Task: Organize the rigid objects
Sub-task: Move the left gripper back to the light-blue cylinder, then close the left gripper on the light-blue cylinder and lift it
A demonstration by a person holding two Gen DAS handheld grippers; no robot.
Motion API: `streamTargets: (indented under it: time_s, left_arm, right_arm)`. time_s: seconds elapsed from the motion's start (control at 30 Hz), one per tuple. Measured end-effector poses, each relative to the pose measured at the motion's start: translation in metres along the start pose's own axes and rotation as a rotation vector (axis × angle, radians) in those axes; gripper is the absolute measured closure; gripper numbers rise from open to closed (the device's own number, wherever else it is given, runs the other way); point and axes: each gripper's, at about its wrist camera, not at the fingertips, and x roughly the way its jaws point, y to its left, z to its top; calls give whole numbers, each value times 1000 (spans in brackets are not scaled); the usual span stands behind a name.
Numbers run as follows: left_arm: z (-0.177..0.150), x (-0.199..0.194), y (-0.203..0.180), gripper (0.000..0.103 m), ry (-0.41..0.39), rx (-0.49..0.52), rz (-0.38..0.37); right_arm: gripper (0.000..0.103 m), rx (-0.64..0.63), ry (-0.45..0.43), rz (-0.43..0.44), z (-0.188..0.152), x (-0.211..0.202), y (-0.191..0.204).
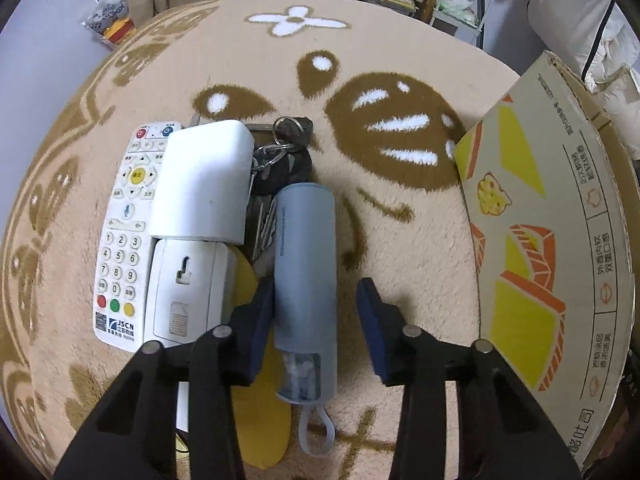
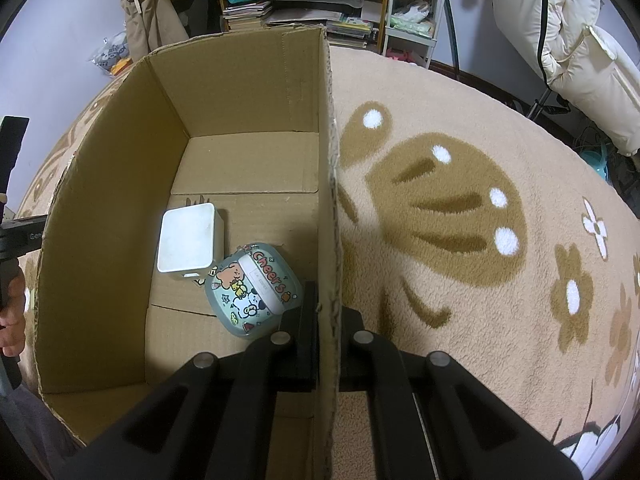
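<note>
- A beige rug (image 1: 400,240) with brown and white patterns carries everything.
- A cardboard box (image 2: 120,184) stands open on the rug; in the left wrist view its printed outer wall (image 1: 560,208) rises at the right.
- The right hand-held gripper (image 2: 326,320) is clamped on the box's right wall, one finger inside and one outside.
- The left hand-held gripper (image 1: 316,300) is spread wide around a blue cylinder case (image 1: 306,280), its left pad touching the case, its right pad apart.
- Left of the case lie a white remote (image 1: 120,248), a white block (image 1: 202,184) and a flat white device (image 1: 184,288), with a yellow item (image 1: 260,420) partly under them.
- Keys (image 1: 284,152) lie just beyond the case.
- Inside the box sit a white square box (image 2: 186,238) and a cartoon-printed tin (image 2: 252,288), touching.
</note>
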Motion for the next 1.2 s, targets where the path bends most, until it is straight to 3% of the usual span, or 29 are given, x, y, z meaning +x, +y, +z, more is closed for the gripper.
streamTargets:
  time_s: [0.1,0.3,0.5,0.6,0.93,1.2]
  left_arm:
    - [0,6,2,73,19,-20,0]
    - [0,8,2,73,15,-48,1]
    - [1,12,-11,72,11,-10,61]
    - [2,11,-8,76,16,-17,67]
    - [2,0,-12,77,19,-7,111]
    - [1,-20,-8,77,-22,-19,133]
  right_arm:
    - [98,-1,0,-1,0,0,0]
    - [98,0,0,-1,0,0,0]
    - [98,0,0,-1,0,0,0]
    - [98,-1,0,-1,0,0,0]
    - [98,4,1,2,1,1,-1]
    - [98,7,0,0,1,2,-1]
